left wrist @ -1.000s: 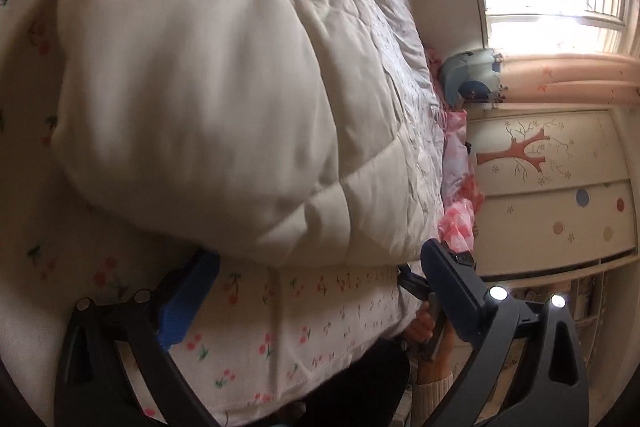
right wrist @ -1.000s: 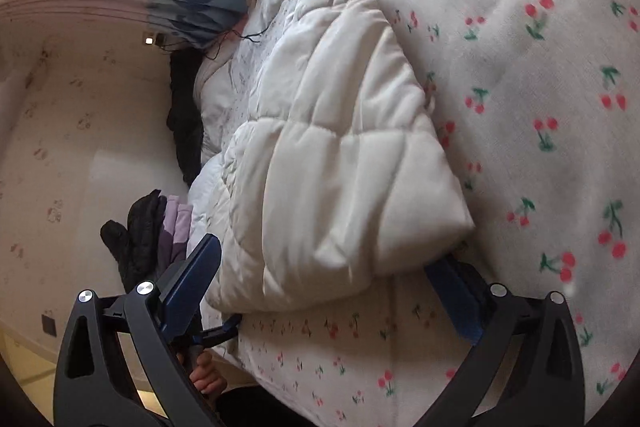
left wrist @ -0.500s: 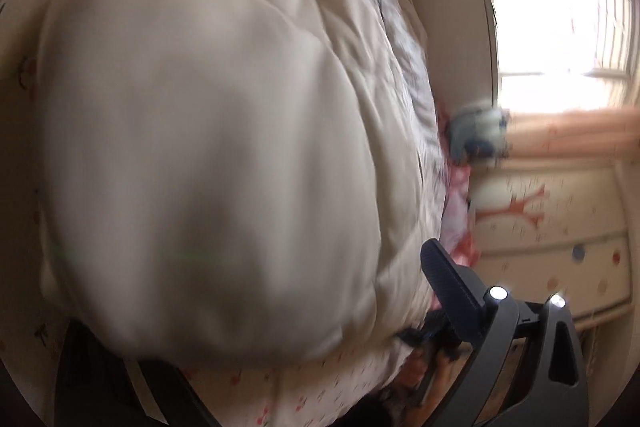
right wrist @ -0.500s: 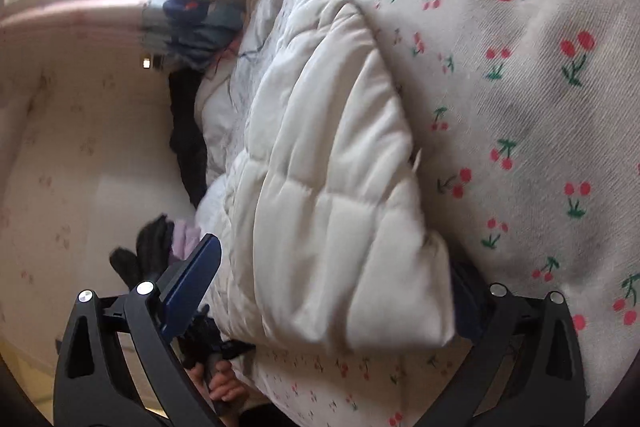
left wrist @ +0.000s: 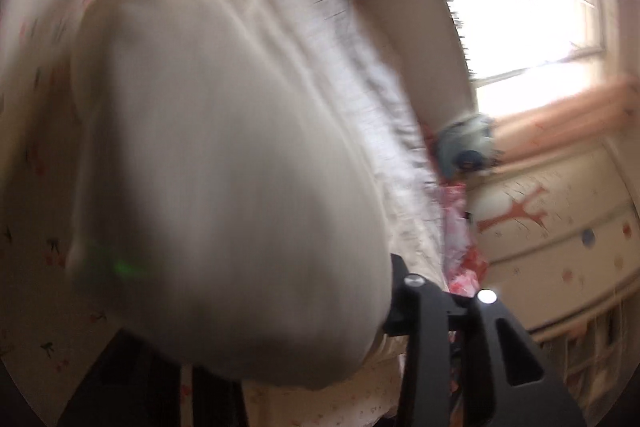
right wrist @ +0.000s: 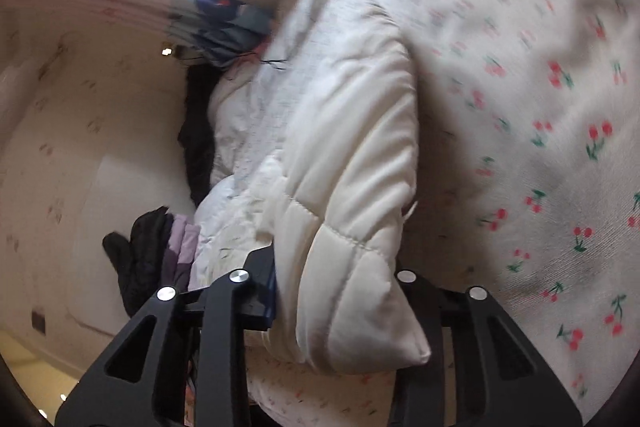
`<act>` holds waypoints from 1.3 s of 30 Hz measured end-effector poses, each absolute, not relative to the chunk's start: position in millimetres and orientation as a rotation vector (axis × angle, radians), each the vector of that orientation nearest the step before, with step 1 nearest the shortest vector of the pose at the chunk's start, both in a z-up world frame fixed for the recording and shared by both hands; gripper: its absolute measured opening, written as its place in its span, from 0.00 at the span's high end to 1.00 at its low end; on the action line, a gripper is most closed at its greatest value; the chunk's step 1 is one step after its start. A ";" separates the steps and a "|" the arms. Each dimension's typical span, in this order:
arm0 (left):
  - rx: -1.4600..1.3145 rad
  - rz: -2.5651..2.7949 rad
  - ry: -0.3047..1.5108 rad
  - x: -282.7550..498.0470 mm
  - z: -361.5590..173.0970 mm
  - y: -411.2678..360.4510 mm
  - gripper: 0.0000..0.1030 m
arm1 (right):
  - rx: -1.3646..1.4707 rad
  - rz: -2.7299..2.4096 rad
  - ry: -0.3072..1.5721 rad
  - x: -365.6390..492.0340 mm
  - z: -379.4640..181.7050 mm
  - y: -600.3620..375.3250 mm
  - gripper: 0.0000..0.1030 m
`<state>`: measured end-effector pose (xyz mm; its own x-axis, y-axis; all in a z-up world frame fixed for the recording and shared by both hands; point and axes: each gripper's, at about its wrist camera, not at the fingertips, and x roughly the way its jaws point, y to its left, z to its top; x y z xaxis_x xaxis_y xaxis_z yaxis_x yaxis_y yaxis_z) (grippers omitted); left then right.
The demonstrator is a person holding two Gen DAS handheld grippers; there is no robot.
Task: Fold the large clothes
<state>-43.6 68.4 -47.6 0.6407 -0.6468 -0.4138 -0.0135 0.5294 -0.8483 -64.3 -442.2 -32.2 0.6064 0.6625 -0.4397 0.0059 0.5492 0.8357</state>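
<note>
A white padded coat [left wrist: 224, 187] lies on the cherry-print bed sheet [right wrist: 560, 107]. In the left wrist view, which is blurred, its puffy near end fills the space between my left gripper's [left wrist: 280, 327] jaws. These are closing on it; one finger [left wrist: 400, 291] presses its side and the other is hidden under the cloth. In the right wrist view, my right gripper [right wrist: 336, 279] is closing on a quilted corner of the coat [right wrist: 352, 187], with a pad against each side. That corner is raised off the sheet.
A bright window [left wrist: 520, 27] and a cabinet painted with a tree [left wrist: 540, 239] stand beyond the bed. Dark and lilac clothes [right wrist: 152, 255] are piled at the bed's edge near the wall. A blue bundle [right wrist: 224, 23] lies by the headboard.
Both grippers went from wide open to closed in on the coat's near edge. Both have risen, lifting the coat's end off the sheet, and the left view has tilted.
</note>
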 end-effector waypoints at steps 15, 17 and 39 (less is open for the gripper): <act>-1.153 -0.390 1.023 -57.6 -90.2 83.2 0.34 | 0.814 0.153 0.802 -142.8 -13.1 -496.7 0.53; -1.125 -0.374 1.028 -51.9 -88.8 78.3 0.27 | 0.628 0.177 0.775 -118.6 20.4 -458.5 0.50; -1.255 -0.227 0.876 -37.7 -90.2 102.1 0.15 | -0.062 0.266 1.034 119.9 -27.0 -186.4 0.29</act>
